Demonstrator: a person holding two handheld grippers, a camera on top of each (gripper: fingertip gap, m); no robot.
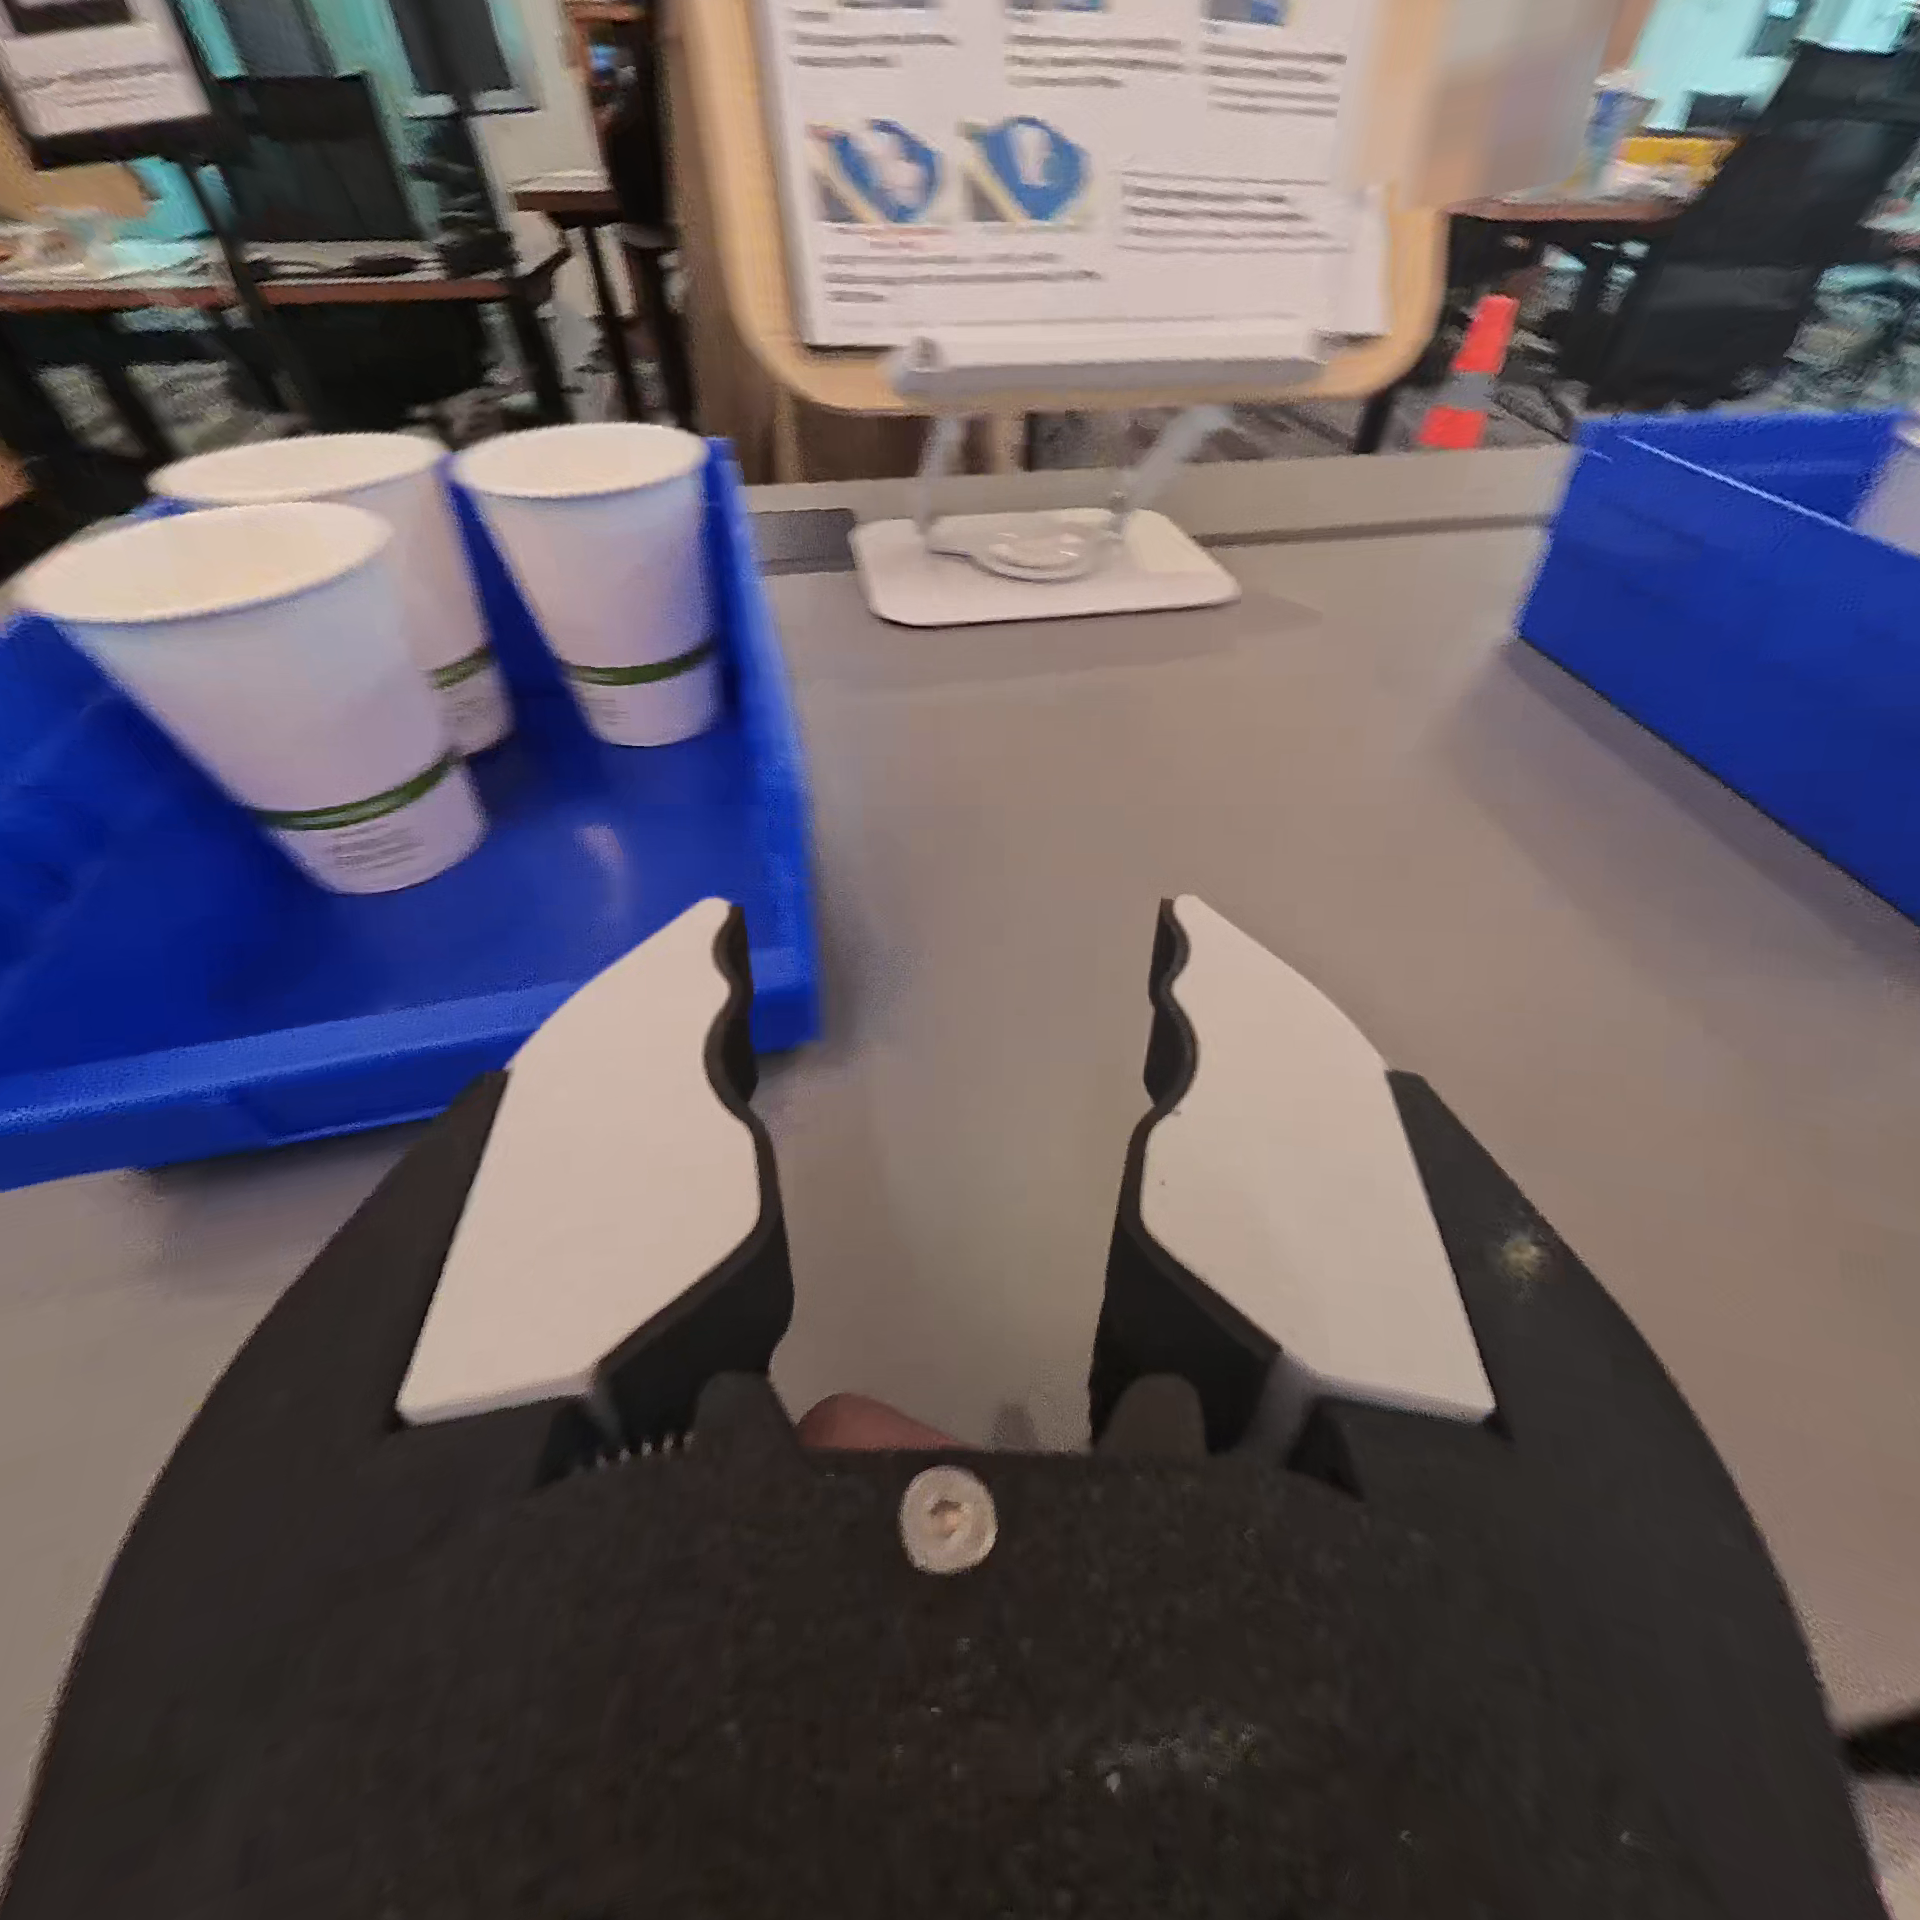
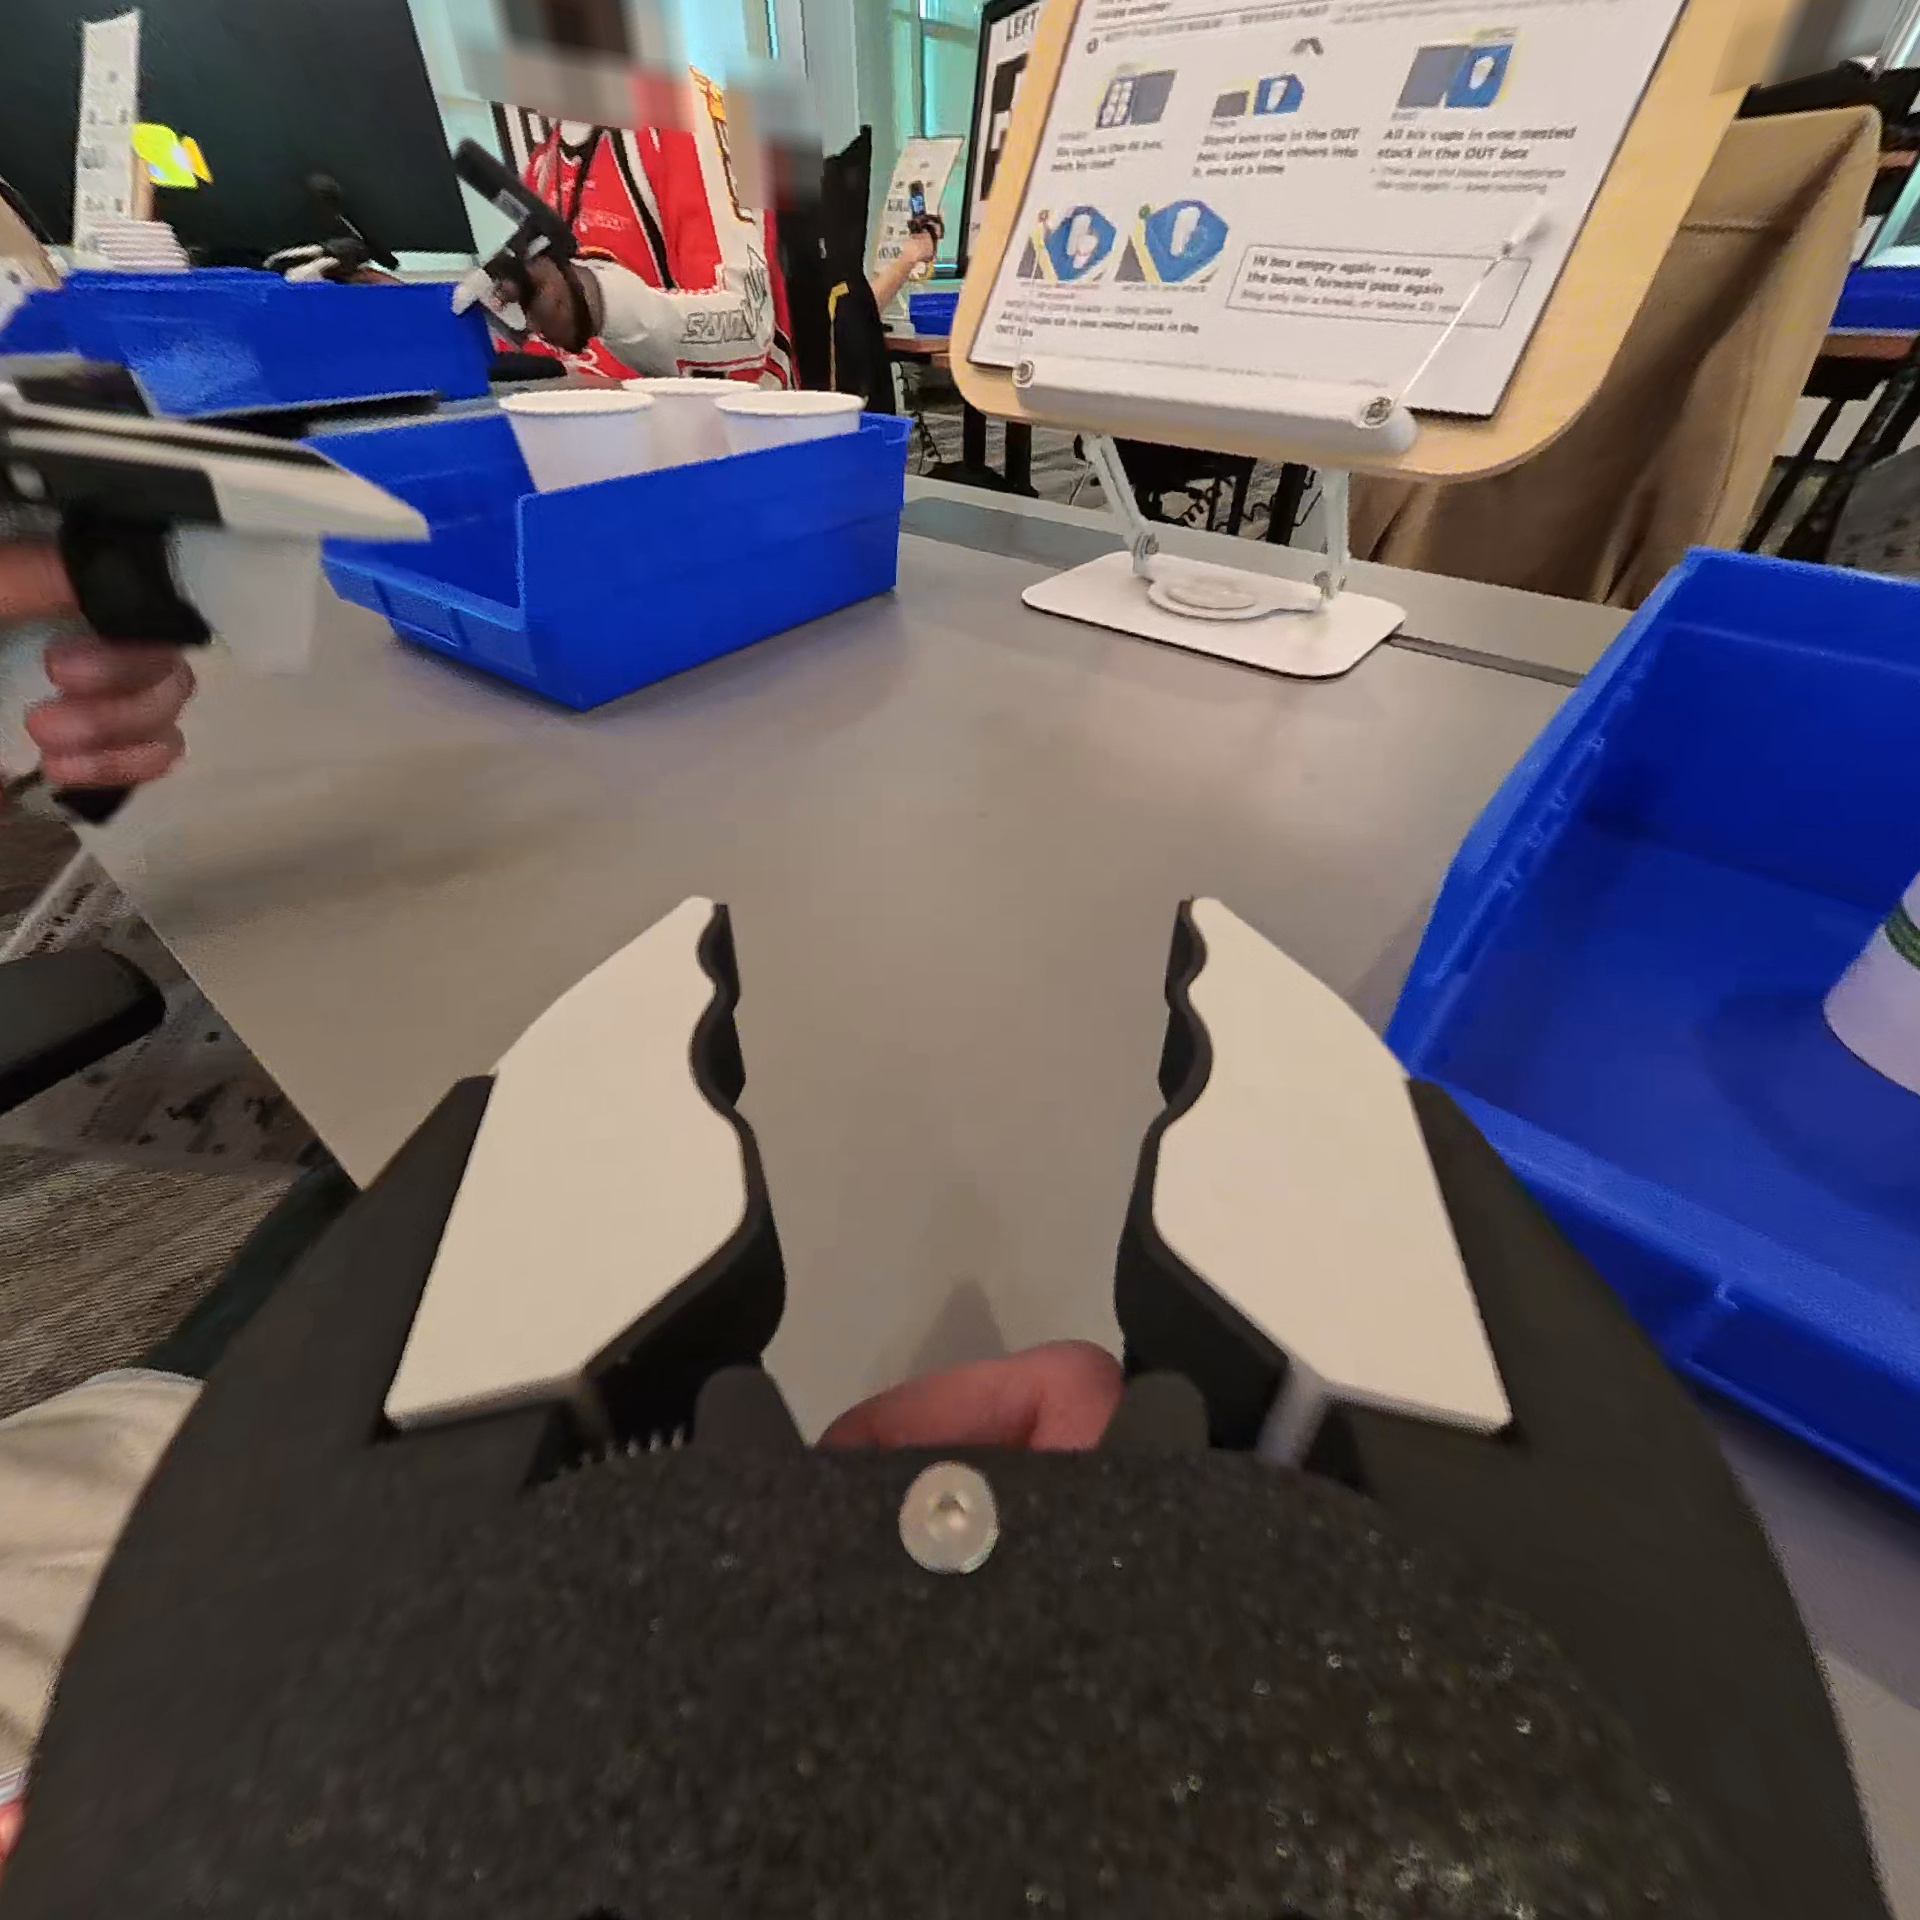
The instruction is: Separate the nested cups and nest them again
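1. The table [image 1: 1195, 831] is grey and takes up most of both views. A blue bin stands at either side of it, with bare surface between them.
2. The left bin [image 1: 623, 935] has a low front and holds three cups. The right bin [image 2: 1662, 1039] holds at least one cup [image 2: 1881, 997], which is cut off by the frame edge, so I cannot tell whether it is a single cup or a stack.
3. A stand [image 2: 1216, 613] at the back of the table props up an instruction sheet [image 2: 1299, 187].
4. The left gripper [image 1: 951, 925] hovers over the table just beside the left bin's front corner. Its fingers are spread apart and hold nothing.
5. The right gripper [image 2: 951, 925] hovers over the middle of the table near the right bin. Its fingers are also spread and empty.
6. The cups [image 1: 270, 675] in the left bin stand upright and apart from each other, mouths up. They are white paper with a thin green band near the base. Two are close together and the third [image 1: 613, 582] stands by the bin's right wall.
7. Progress, as a judgement: these three cups are already separated, and neither gripper is on a cup. Nesting them again looks still to be done, most likely by moving them one at a time to the cup in the right bin. How many cups are already there is hidden.
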